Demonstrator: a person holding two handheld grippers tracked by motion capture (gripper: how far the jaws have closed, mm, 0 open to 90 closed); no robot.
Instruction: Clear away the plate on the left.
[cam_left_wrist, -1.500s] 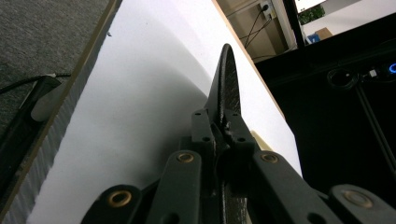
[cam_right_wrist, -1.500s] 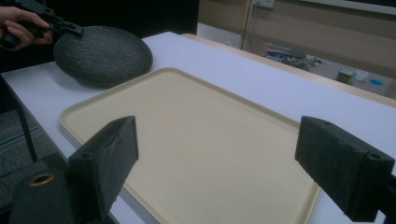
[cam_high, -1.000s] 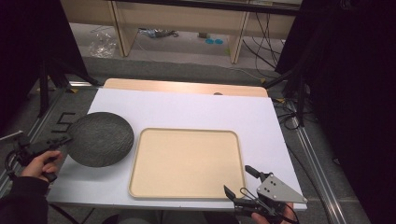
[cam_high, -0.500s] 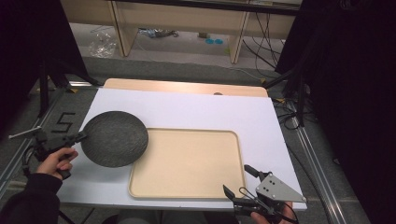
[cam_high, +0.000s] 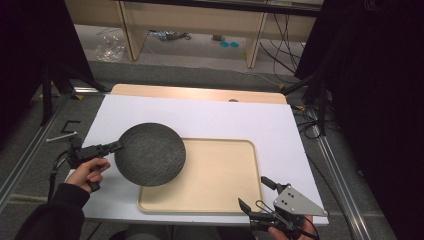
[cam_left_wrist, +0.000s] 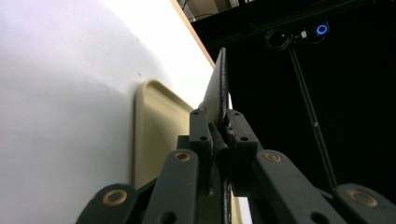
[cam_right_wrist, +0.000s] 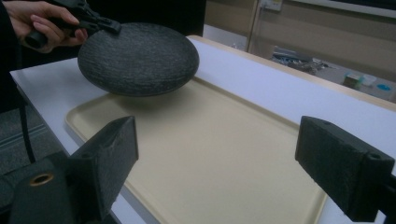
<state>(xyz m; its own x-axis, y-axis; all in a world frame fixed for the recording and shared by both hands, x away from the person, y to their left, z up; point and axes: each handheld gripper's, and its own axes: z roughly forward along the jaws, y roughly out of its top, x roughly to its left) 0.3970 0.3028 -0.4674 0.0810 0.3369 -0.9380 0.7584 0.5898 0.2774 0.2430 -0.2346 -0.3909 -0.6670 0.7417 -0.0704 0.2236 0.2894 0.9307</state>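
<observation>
Where the left edge of the beige tray (cam_high: 215, 177) meets the white surface (cam_high: 210, 117), a dark round plate (cam_high: 150, 154) is held in the air, overlapping the tray's near-left corner; in the right gripper view a shadow is seen beneath it on the tray. Its rim is clamped between the closed jaws of the left gripper (cam_high: 116, 146), as is seen edge-on in the left gripper view, and that gripper is grasped by the left hand (cam_high: 87, 172) over the surface's left margin. The right gripper (cam_high: 256, 194) is held at the near-right corner, just off the tray, with its jaws spread wide and nothing between them.
</observation>
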